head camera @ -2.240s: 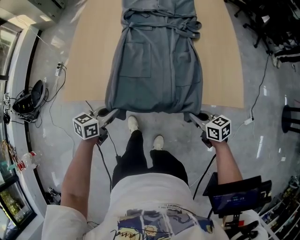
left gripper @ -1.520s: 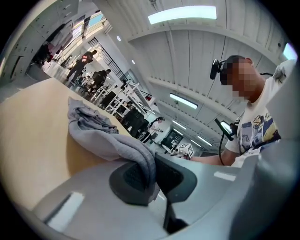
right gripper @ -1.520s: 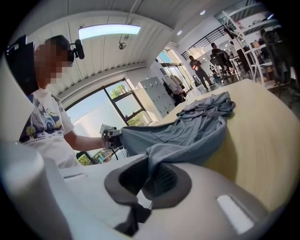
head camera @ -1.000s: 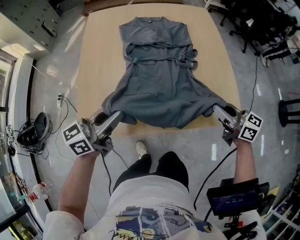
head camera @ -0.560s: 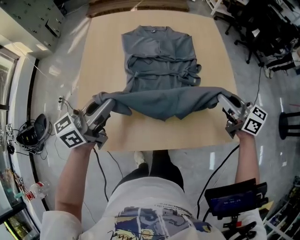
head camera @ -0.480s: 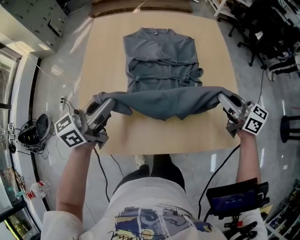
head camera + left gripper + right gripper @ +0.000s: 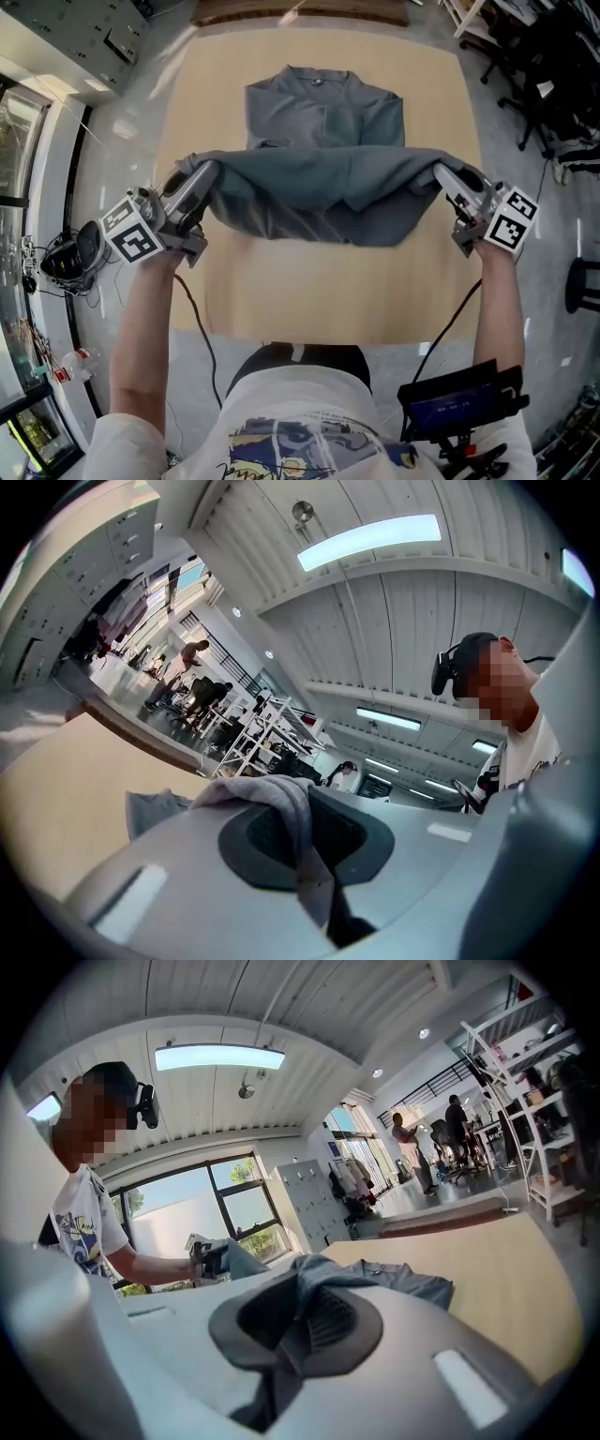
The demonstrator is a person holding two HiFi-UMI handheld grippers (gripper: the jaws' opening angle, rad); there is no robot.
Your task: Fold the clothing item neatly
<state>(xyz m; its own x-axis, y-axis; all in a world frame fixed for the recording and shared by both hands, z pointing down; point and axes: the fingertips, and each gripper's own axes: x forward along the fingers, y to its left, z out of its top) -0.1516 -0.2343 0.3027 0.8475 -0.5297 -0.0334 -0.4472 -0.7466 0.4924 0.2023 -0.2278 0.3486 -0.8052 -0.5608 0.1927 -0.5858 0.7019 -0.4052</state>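
A grey dress [image 7: 323, 117] lies on the wooden table [image 7: 328, 281], collar at the far end. Its hem [image 7: 323, 192] is lifted and stretched between both grippers above the dress's middle, sagging a little in between. My left gripper [image 7: 199, 178] is shut on the hem's left corner; grey cloth [image 7: 281, 808] is pinched between its pads. My right gripper [image 7: 445, 178] is shut on the right corner, with cloth [image 7: 300, 1312] folded between its pads. In the right gripper view the dress's collar end [image 7: 394, 1279] lies flat on the table beyond.
The table's near half is bare wood. Cables and dark gear [image 7: 61, 258] lie on the floor at the left, office chairs [image 7: 544, 84] stand at the right. A dark tablet [image 7: 455, 408] sits near the person's right hip. People stand far off in the room [image 7: 427, 1143].
Both grippers have carried the hem from below the table's near edge up and away over the dress, toward the collar. The lower half now hangs folded over the upper half.
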